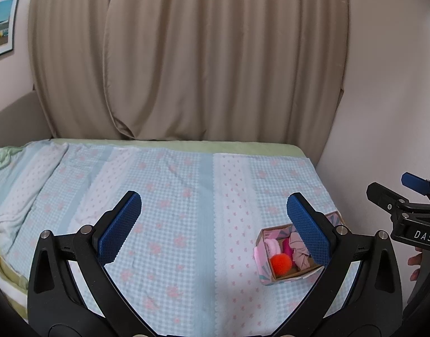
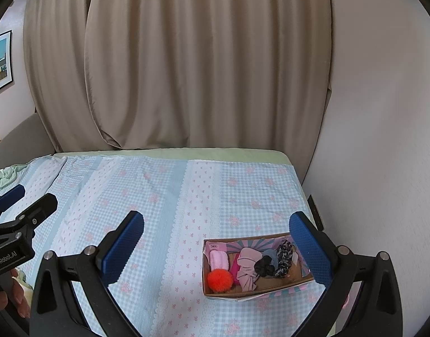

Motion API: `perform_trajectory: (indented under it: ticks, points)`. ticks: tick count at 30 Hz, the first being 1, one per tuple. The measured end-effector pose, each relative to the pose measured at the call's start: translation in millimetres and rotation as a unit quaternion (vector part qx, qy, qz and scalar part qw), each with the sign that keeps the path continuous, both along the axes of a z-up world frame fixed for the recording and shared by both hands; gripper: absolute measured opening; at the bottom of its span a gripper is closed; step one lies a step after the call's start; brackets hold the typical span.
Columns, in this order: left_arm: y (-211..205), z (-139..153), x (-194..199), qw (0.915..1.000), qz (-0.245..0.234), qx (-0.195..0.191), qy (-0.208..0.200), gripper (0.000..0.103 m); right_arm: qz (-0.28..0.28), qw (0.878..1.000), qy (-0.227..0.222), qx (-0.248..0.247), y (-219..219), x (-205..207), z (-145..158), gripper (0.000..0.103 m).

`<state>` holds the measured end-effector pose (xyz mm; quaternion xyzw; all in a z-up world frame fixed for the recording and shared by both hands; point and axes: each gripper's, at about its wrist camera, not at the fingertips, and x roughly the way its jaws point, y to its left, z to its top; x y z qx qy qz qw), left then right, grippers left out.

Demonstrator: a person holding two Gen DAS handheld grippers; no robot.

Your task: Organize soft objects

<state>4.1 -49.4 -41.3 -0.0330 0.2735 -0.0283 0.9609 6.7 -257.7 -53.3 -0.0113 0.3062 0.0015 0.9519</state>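
A small cardboard box (image 2: 266, 290) sits on the bed near its right edge. It holds an orange pom-pom (image 2: 220, 280), a pink fuzzy piece (image 2: 219, 259), a pale pink bow (image 2: 248, 269), a black scrunchie (image 2: 264, 265) and a patterned scrunchie (image 2: 283, 257). The box also shows in the left wrist view (image 1: 273, 276) with the pom-pom (image 1: 281, 263). My right gripper (image 2: 216, 245) is open and empty, above and in front of the box. My left gripper (image 1: 214, 226) is open and empty, left of the box.
The bed has a blue checked floral cover (image 2: 164, 196). Beige curtains (image 2: 186, 70) hang behind it. A wall (image 2: 383, 140) runs along the bed's right side. A green cloth (image 1: 0, 158) lies at the far left.
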Motion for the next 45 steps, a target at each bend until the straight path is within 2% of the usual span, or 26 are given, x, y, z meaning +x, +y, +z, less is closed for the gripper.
perform_trajectory:
  ticks: [45]
  points:
    - [1.8, 1.0, 15.2, 0.9999, 0.005, 0.009, -0.01, 0.103, -0.002, 1.0, -0.004, -0.001, 7.2, 9.5, -2.2, 0.103]
